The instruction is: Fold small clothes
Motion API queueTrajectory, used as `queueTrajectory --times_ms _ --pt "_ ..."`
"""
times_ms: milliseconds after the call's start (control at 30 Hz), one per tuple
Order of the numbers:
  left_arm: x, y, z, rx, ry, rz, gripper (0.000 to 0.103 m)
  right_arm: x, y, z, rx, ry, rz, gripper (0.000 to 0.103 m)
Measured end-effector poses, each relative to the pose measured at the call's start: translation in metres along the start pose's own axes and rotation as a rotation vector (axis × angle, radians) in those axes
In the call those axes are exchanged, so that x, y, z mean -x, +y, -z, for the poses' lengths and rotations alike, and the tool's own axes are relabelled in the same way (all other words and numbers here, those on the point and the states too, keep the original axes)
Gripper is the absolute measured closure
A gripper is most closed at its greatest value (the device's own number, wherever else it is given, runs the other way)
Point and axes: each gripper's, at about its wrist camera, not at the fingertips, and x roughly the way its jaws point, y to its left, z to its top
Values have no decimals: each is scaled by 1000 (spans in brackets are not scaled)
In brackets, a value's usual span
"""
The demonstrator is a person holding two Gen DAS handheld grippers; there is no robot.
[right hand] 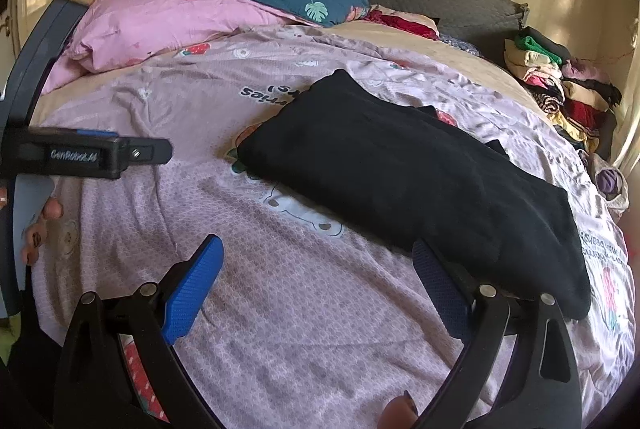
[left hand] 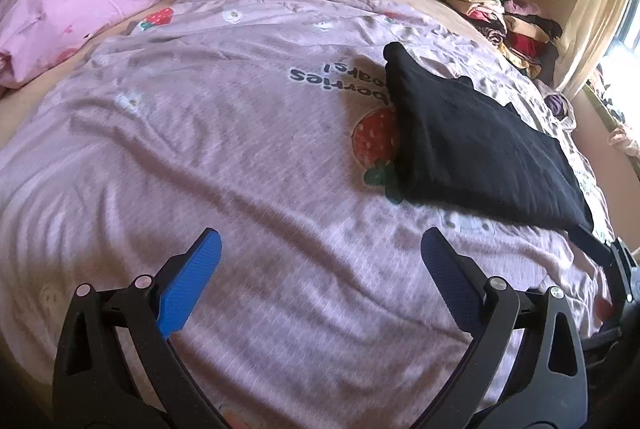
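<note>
A bed with a wrinkly pale purple strawberry-print cover [left hand: 240,149], and a folded black cloth [right hand: 420,165] lying flat on it.

The left tool [left hand: 320,261] and right tool [right hand: 318,271] are both wide open, holding nothing; the right tool's far finger sits beside the cloth's edge.

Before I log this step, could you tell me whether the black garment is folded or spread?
Folded: the black garment lies as a compact, layered rectangle on the bedspread.

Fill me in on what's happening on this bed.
A person holds a two-finger gripper in each hand over a pink strawberry-print bedspread. Both the left gripper and right gripper are open and hold nothing. A black garment lies folded on the bedspread. A pile of clothes sits near the headboard.
</note>
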Motion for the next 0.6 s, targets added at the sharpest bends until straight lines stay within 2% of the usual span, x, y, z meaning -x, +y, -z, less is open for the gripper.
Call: queueTrajectory --times_ms 333,600 --pt "-29 -14 -33 14 21 33 10 -23 4 -13 38 13 13 8" --pt "-50 -20 -65 3 21 23 10 -45 1 -23 68 26 30 8"
